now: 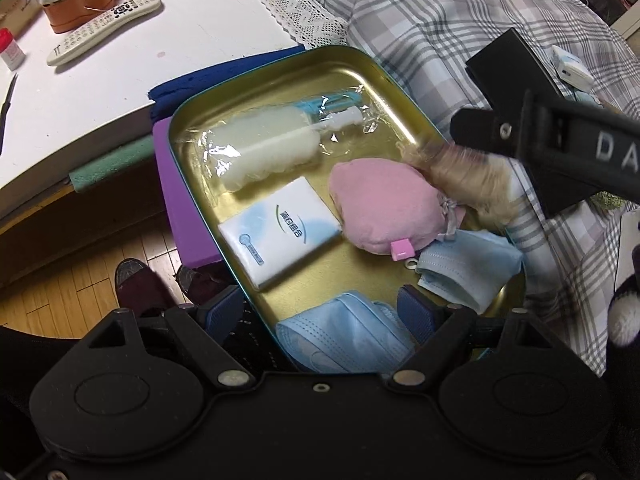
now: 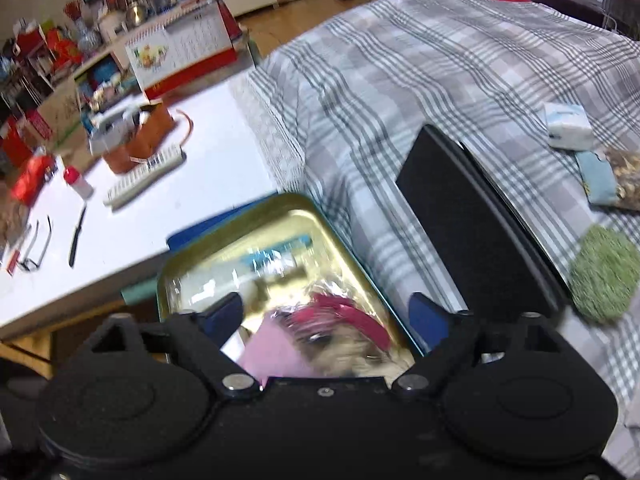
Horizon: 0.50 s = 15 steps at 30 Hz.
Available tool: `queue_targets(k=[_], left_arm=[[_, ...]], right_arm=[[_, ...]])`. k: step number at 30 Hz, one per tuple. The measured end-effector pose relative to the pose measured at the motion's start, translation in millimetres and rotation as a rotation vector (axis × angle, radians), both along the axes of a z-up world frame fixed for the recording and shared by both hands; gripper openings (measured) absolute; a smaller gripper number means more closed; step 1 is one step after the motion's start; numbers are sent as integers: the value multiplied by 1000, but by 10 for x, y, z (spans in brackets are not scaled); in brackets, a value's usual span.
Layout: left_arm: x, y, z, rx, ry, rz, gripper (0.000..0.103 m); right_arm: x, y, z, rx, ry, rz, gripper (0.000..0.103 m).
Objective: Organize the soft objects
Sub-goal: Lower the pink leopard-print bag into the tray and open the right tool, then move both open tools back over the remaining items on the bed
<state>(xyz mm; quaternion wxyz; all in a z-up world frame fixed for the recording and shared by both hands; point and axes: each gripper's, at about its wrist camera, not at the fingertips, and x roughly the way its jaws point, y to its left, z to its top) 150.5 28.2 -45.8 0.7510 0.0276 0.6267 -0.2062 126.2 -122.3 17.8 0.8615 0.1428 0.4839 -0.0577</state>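
Surface: gold tin tray on plaid bed, beside white desk.
Left gripper: open above a blue mask.
Right gripper: open over the doll.
Right view only: green pom-pom, right of the right gripper.

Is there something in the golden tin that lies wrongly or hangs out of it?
Yes. The plush doll lies tilted, and its blond hair hangs over the right rim of the tin beside the right gripper. One blue mask also bulges at that rim; the tissue pack lies flat.

Gold tin, pink plush, blue masks, grey-plaid blanket.
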Motion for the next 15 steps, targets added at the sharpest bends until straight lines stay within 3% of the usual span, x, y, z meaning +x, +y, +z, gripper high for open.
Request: queue_targets(k=[5,15], left_arm=[[9,-22,-6,-6,9,-6,80],[-49,-156,4,14,-14,-58,80]], right_arm=[[-86,-88,21,-2,-1,-24,92],[-709,-329,100,-24,-6,-100,92]])
